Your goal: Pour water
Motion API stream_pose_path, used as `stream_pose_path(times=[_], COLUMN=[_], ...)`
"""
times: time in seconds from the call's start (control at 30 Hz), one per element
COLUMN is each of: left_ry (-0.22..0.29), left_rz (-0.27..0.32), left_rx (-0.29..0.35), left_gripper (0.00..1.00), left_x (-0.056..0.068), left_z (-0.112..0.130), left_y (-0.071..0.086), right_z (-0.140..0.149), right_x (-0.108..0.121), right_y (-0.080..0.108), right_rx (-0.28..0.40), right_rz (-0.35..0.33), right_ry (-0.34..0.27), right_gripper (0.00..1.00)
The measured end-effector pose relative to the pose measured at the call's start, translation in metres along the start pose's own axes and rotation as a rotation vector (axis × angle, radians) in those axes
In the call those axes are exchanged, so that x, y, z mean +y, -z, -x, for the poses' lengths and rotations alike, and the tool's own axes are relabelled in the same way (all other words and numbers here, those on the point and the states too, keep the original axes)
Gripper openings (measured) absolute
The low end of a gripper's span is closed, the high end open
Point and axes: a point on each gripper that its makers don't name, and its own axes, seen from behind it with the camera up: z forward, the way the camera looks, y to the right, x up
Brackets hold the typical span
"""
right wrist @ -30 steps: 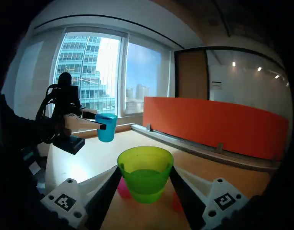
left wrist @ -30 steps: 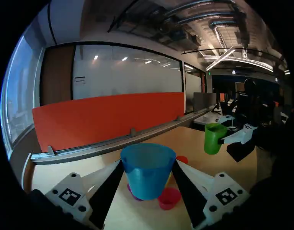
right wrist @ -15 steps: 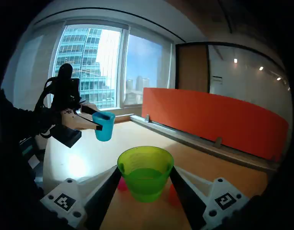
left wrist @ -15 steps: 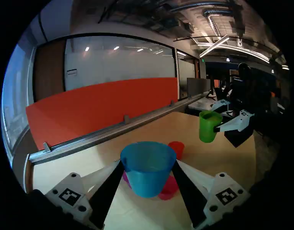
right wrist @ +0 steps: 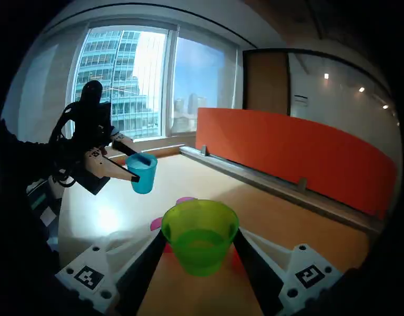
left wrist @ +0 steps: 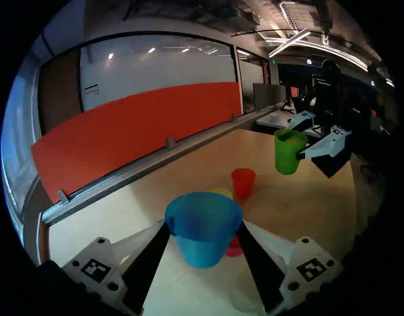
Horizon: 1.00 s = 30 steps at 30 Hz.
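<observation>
In the left gripper view my left gripper [left wrist: 203, 239] is shut on a blue cup [left wrist: 203, 227], held upright above the wooden table [left wrist: 302, 197]. The right gripper [left wrist: 302, 154] shows farther off at the right, holding a green cup [left wrist: 286, 151]. In the right gripper view my right gripper [right wrist: 200, 247] is shut on that green cup [right wrist: 200, 242], upright with liquid in its lower part. The left gripper [right wrist: 129, 171] with the blue cup [right wrist: 142, 173] hangs at the left, with a dark sleeve behind it.
Small cups stand on the table below: a red one [left wrist: 243, 183], a yellow one [left wrist: 221, 193] and a pink one [left wrist: 234, 247], and pink rims [right wrist: 185, 200] past the green cup. An orange partition [left wrist: 133, 126] on a metal rail lines the table's far edge. Windows [right wrist: 128, 89] are behind the left gripper.
Both grippers have tilted down toward the table, so more of the tabletop and the small cups shows. The two held cups have come a little closer together. Both grips are unchanged.
</observation>
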Motion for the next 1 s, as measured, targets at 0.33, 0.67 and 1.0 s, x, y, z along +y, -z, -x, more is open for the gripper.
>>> stream_pose_path(times=[0.33,0.67,1.0], left_ry=[-0.04,-0.069,-0.091], left_rz=[0.032,0.066,0.095], left_rx=[-0.099,-0.184,-0.259], left_gripper=[0.86,0.86,0.87], left_x=[0.006,0.01,0.011], left_z=[0.032,0.059,0.083], left_y=[-0.007,-0.019,-0.036], right_z=[0.025,0.046,0.066], right_x=[0.003,0.006,0.007], right_y=[-0.006,-0.015,-0.023], right_rx=[-0.08,-0.141,-0.195], right_rz=[-0.016,-0.033,-0.045], right_ry=[0.004,-0.004,-0.006], right_gripper=[0.91,0.9,0.9])
